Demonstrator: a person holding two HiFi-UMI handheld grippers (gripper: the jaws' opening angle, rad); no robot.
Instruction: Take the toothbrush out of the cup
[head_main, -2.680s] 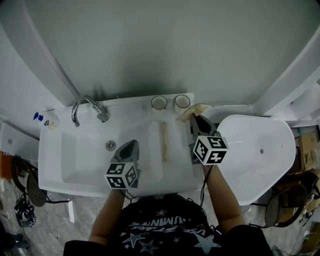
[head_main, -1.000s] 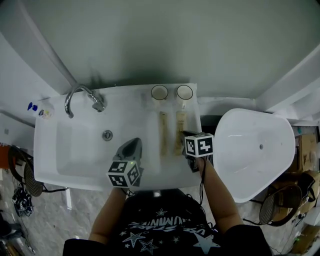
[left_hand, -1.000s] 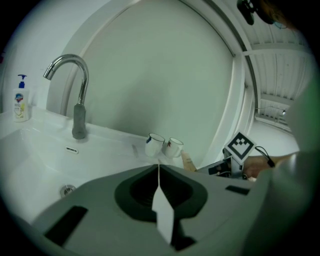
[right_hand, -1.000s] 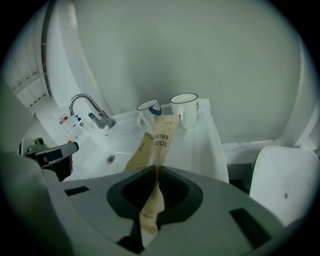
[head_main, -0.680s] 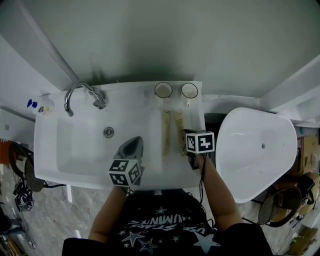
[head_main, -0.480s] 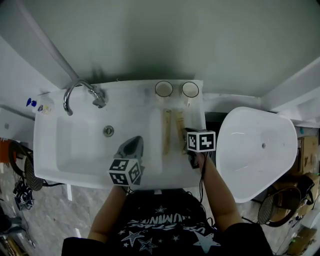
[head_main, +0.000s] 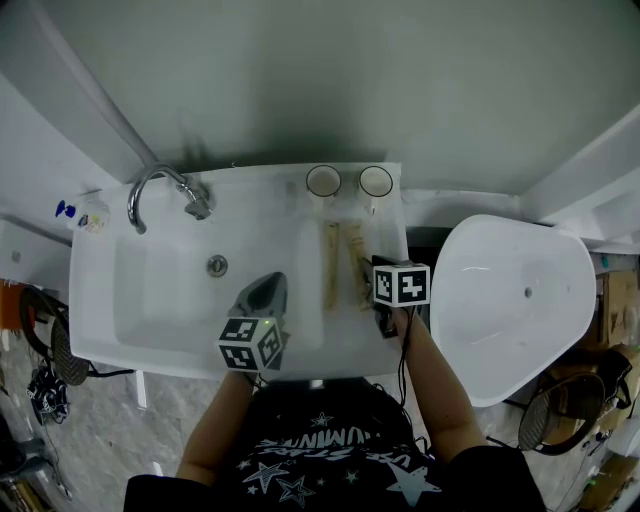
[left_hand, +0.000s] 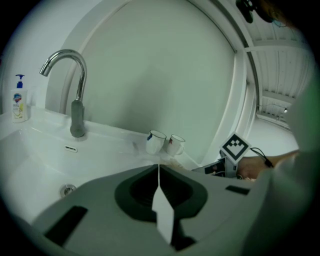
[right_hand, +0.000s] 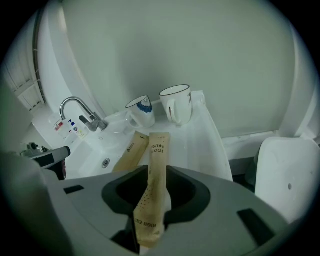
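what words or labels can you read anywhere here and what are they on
"TOOT" over "BRUS": right packet, last letters lost at its edge.
"HIGH-END": same packet, near end, upside down.
"UMMIN": shirt, only partly showing.
Left packet and soap bottle: print too small to read.

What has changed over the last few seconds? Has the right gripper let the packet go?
The right gripper brought the toothbrush packet away from the right-hand cup and laid it beside the other packet. Its jaws have just been opening, with the packet still between them. The left gripper, the other packet, the left-hand cup and the right-hand cup stayed put.
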